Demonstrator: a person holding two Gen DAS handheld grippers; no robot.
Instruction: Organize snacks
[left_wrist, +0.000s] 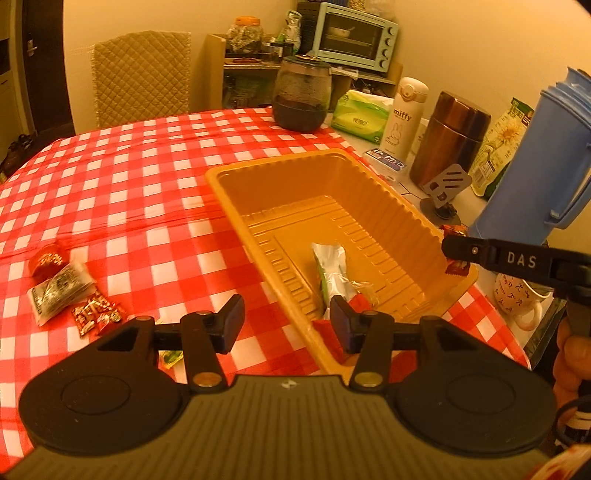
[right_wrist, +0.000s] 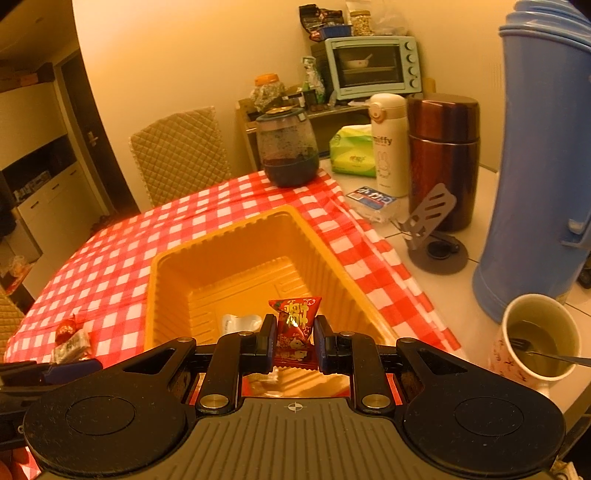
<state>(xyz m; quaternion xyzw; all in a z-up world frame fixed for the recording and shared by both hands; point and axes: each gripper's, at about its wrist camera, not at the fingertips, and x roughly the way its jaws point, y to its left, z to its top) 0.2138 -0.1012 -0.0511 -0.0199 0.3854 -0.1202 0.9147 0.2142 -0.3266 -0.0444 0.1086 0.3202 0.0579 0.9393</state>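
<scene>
1. the right tool (right_wrist: 294, 341) is closed on a red candy (right_wrist: 295, 321), pinched upright between its fingers and held over the near end of the tray (right_wrist: 177, 258). the candy hangs above the tray floor, not yet let go.
2. the left tool (left_wrist: 286, 323) is open and holds nothing. it hovers over the tray's near left rim (left_wrist: 236, 218), one finger over the cloth and the other over the tray.
3. done so far, by my reading: a few snacks already lie at the near end of the tray, a white-green pack (left_wrist: 332, 273), a clear-wrapped piece and something red beside it.
4. left to do: the held candy needs dropping in, and a loose group lies on the table (left_wrist: 122, 177) near its left edge, well apart from the tray: a round red candy (left_wrist: 46, 260), a pale pack (left_wrist: 61, 291) and a red wrapper (left_wrist: 96, 315). a small green piece (left_wrist: 171, 357) shows just under the left tool. i would put the task at about half done.
5. the left view shows the loose group plainly, and the right tool from the side by the tray's near right corner; the tray contents are clearer here.
6. the right view shows the grip on the candy front-on, which the left view mostly hides; it shows the loose snacks only small, at the left margin.
</scene>
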